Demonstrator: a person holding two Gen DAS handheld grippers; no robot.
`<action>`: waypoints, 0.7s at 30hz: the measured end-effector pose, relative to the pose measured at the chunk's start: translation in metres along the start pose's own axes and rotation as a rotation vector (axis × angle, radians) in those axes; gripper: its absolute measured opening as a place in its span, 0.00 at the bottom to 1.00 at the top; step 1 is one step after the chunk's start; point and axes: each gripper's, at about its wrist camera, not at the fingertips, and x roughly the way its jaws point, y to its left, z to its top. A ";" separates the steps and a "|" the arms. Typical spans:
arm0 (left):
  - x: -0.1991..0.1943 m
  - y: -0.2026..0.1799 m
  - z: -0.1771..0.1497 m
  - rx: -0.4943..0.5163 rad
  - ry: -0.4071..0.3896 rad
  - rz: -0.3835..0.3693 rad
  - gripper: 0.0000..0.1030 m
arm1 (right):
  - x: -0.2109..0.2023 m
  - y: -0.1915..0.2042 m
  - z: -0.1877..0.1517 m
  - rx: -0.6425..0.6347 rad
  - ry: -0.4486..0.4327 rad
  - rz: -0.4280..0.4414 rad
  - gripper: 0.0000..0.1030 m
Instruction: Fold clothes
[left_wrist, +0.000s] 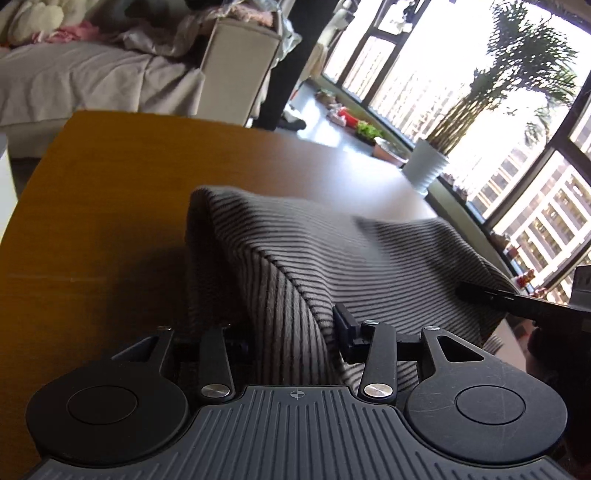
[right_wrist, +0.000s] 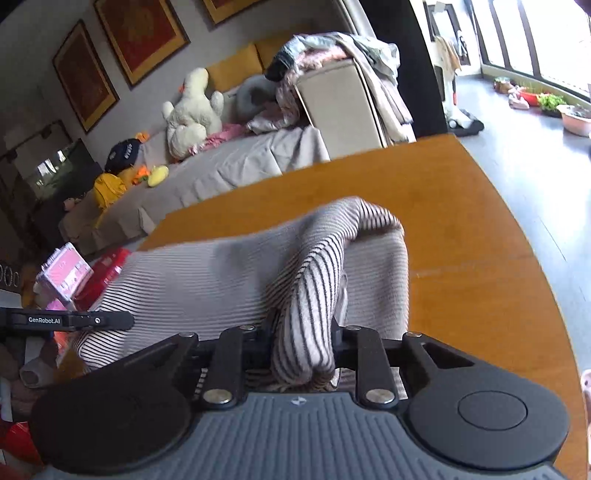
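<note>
My left tongs (left_wrist: 291, 332) and right tongs (right_wrist: 301, 343) each pinch the grey black-striped knit garment (left_wrist: 332, 251), lifted off the orange wooden desk (left_wrist: 110, 184); next I carry the near edge toward the far one.

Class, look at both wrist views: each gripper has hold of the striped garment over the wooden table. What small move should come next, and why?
Probably carry both held edges forward and lay them down. The left gripper and right gripper each pinch a bunch of the striped garment, which stands lifted and tented above the table, with bare wood beyond it.
</note>
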 end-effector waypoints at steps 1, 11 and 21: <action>-0.001 0.001 -0.004 0.015 -0.032 -0.009 0.48 | 0.001 0.000 -0.004 -0.002 -0.006 -0.003 0.23; -0.045 -0.020 0.000 0.099 -0.136 0.075 0.79 | -0.042 -0.001 0.008 -0.073 -0.122 -0.136 1.00; -0.008 -0.046 -0.025 -0.020 -0.037 -0.130 0.90 | 0.013 -0.006 0.013 -0.181 -0.052 -0.329 1.00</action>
